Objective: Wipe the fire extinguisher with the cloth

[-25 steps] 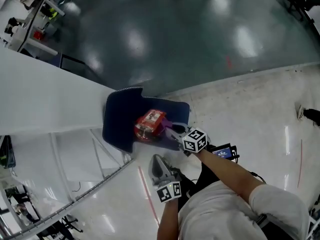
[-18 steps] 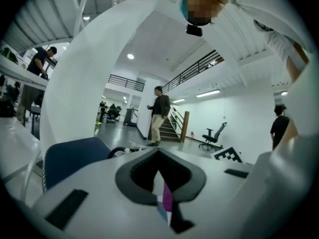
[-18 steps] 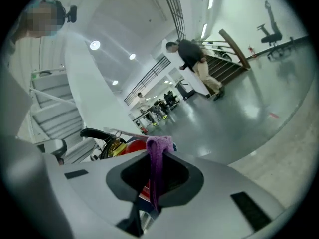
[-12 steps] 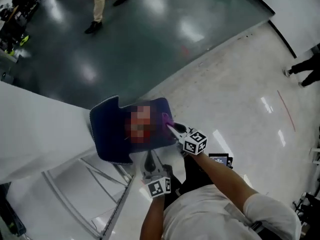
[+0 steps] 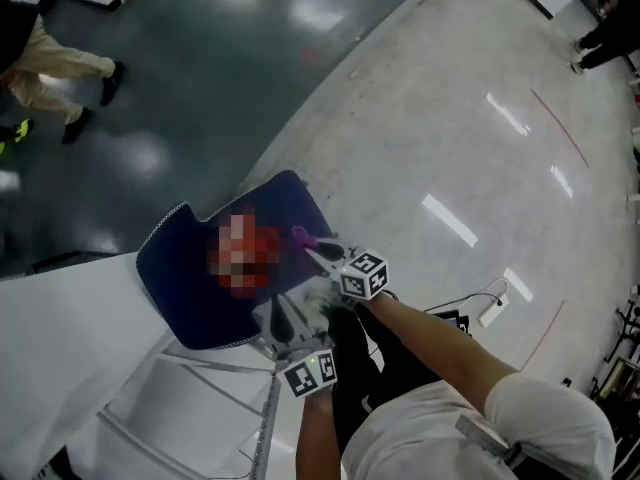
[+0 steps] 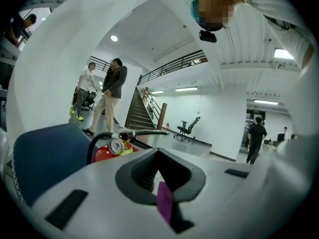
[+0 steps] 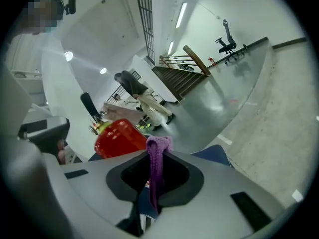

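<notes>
1. Two forearms reach out from the person below, each ending in a marker-cubed gripper, the pair close side by side.
2. Nearer in, the left gripper (image 5: 284, 320) has its jaws drawn together at the tip. A purple sliver shows low in its slot, and I cannot tell whether it is pinched.
3. Just beyond, the right gripper (image 5: 312, 248) has its jaws clamped on a purple cloth (image 7: 158, 151), which sticks up above the tips.
4. Close ahead of both lies the red fire extinguisher (image 6: 107, 153), resting on a dark blue mat (image 5: 180, 278).
   - Its valve end faces the left gripper, with the round gauge (image 6: 116, 145) forward and the black lever (image 6: 144, 132) running off to the right.
   - From the right gripper its red body fills the left side, with the black hose at the far left.
   - Its long axis cannot be told from above.
5. Beyond the mat, pale floor (image 5: 450, 148) meets dark glossy floor (image 5: 200, 78).
6. Farthest, a person's legs (image 5: 50, 73) stand at the upper left.
</notes>
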